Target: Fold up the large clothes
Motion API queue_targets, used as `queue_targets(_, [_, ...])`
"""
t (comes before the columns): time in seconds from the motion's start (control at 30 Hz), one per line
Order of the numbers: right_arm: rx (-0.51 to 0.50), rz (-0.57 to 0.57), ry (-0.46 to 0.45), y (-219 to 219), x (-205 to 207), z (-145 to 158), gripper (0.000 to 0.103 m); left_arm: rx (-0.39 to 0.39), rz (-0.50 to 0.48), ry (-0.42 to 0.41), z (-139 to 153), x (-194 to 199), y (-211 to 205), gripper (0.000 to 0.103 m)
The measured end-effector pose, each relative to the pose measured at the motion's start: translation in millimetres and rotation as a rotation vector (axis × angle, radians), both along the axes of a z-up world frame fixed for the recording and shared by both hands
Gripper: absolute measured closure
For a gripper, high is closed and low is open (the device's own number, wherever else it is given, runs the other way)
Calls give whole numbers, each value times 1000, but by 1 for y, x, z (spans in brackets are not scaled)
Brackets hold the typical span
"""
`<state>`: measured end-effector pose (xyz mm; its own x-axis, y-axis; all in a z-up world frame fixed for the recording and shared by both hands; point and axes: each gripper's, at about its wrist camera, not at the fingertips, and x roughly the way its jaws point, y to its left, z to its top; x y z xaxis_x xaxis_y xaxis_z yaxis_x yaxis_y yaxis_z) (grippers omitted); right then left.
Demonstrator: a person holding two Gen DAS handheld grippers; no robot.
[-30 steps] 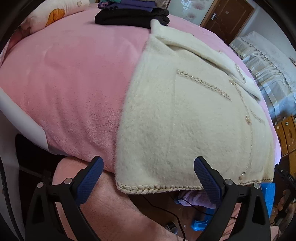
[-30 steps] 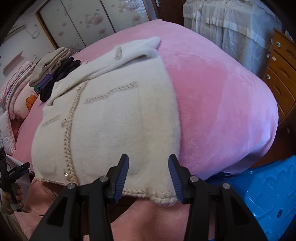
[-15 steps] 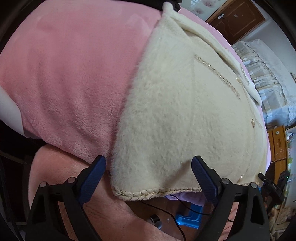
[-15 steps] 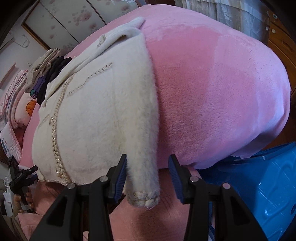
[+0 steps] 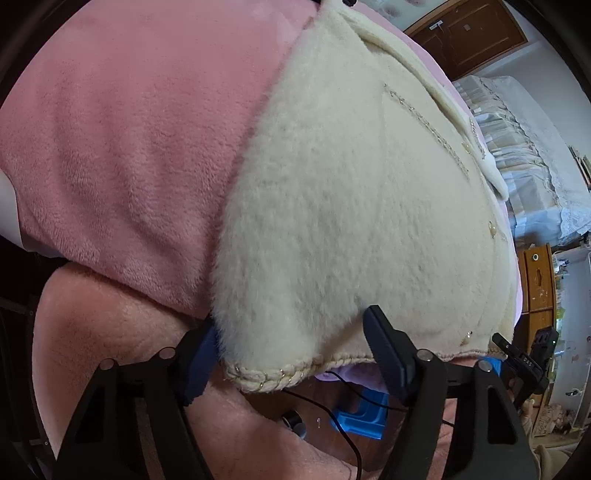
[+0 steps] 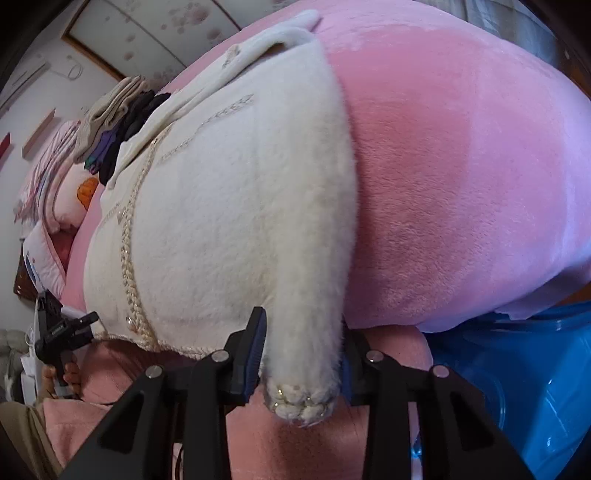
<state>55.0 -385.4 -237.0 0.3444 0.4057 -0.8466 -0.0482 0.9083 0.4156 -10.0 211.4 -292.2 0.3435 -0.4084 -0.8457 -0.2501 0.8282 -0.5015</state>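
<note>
A home bedroom — shown by a bed under a pink plush blanket (image 6: 461,177), with pillows (image 6: 48,192) and a stack of folded clothes (image 6: 118,125) at its head. Sliding wardrobe doors with a blossom print (image 6: 155,33) behind, a brown wooden door (image 5: 469,33), a wooden chest of drawers (image 5: 539,273) and lace-edged white curtains (image 5: 524,147) — plus a blue plastic tub (image 6: 517,387) beside the bed.

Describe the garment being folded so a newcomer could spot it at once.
Start at the pink blanket covering the bed. Lying flat on it, hem toward the near edge, is a fuzzy cream jacket. Unlike the dark folded clothes stacked at the far end, it has braided trim with small beads.
</note>
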Motion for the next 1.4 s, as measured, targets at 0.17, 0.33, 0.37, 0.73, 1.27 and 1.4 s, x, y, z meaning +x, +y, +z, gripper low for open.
queue_targets(0.17, [39,-3,8,-2,2,2,70,-17,-38,35,-6,-3,-4,31])
queue_targets(0.33, [53,-1,8,-1,2,5,75,-10,-25,57,-11,-2,-5,31])
queue_targets(0.37, [54,-2,10,-2,3,4,75,-7,-12,69,-13,1,-6,31])
queue_targets(0.73, [-47,25,-10,9,3,9,88,54,-18,121,11,-6,-16,90])
queue_targets(1.27, [252,50,-227,14,21,107,92,-175,92,-171,133,31,-22,93])
queue_targets(1.4, [336,28,-305,8,43,141,92,-202,152,-247,165,61,-16,93])
